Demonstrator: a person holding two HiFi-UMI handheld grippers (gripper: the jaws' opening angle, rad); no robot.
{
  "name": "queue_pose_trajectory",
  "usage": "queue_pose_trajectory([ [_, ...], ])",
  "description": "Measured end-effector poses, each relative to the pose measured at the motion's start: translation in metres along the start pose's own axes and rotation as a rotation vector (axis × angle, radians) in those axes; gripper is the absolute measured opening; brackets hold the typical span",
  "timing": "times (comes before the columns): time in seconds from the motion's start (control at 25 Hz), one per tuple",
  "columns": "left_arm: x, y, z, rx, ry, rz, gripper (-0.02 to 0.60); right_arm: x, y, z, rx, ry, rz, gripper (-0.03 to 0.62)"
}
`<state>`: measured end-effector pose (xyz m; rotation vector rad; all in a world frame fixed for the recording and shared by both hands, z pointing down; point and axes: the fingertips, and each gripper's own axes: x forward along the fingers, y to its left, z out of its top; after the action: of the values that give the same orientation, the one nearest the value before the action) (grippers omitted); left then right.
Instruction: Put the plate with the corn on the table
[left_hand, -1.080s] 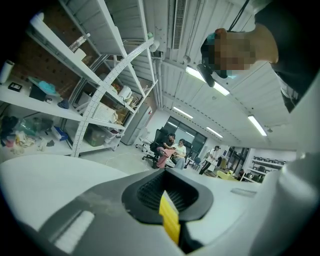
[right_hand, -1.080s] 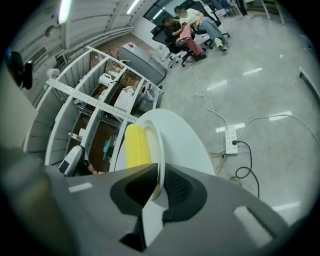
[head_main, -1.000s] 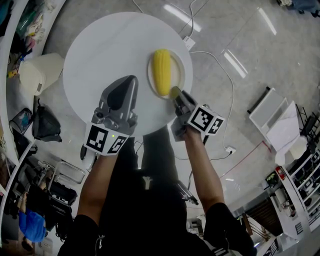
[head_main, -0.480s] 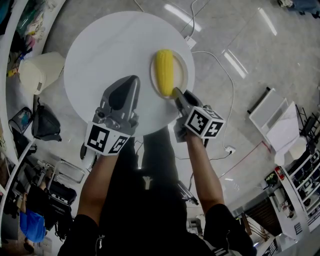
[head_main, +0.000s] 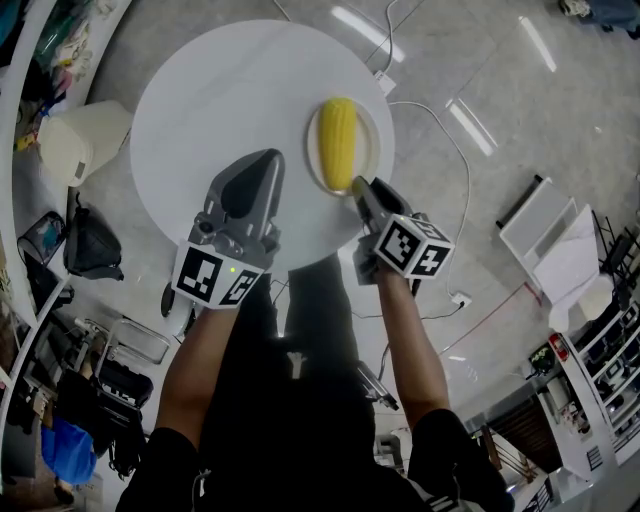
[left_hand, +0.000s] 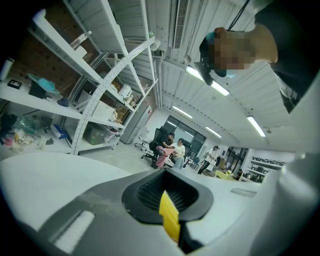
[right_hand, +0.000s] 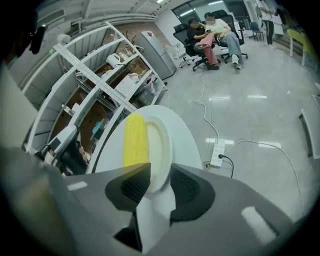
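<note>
Overall, the grey polished floor (head_main: 500, 90) filled the background of the head view, with a white cable (head_main: 440, 130) running across it at upper right. The round white table (head_main: 200, 90) occupied the upper left centre of that view, and a metal shelving rack (right_hand: 90, 95) stood at the left of the right gripper view. The person's forearms reached up from the bottom of the head view, one to each gripper.

The left gripper (head_main: 265, 160) was over the lower part of the table, left of the plate and apart from it. In the left gripper view its jaws were pressed together (left_hand: 167, 200), with a yellow strip at the seam.

The right gripper (head_main: 358, 186) was at the table's lower right edge, pointing down at the plate. Its jaws had just been opening and stood spread (right_hand: 160, 187). The plate's near rim lay in the gap at their tips, and the pads were not pressing on it.

The white plate (head_main: 370, 135) rested flat on the table, in its upper right part near the edge (right_hand: 161, 142). The yellow corn cob (head_main: 338, 143) lay lengthwise on the plate, towards its left side (right_hand: 134, 140). A white power strip (right_hand: 218, 152) lay on the floor right of the table.
</note>
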<state>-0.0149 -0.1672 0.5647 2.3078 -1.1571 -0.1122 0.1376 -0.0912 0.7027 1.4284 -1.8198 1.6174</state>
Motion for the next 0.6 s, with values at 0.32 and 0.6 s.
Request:
queue_pose_trajectory([
  [0.32, -0.001, -0.003, 0.001, 0.003, 0.002, -0.003, 0.003, -0.006, -0.001, 0.005, -0.031, -0.036, -0.03, 0.133],
  [0.6, -0.002, -0.008, 0.003, 0.024, 0.011, -0.005, 0.003, -0.015, -0.008, 0.016, -0.049, -0.091, -0.054, 0.096],
])
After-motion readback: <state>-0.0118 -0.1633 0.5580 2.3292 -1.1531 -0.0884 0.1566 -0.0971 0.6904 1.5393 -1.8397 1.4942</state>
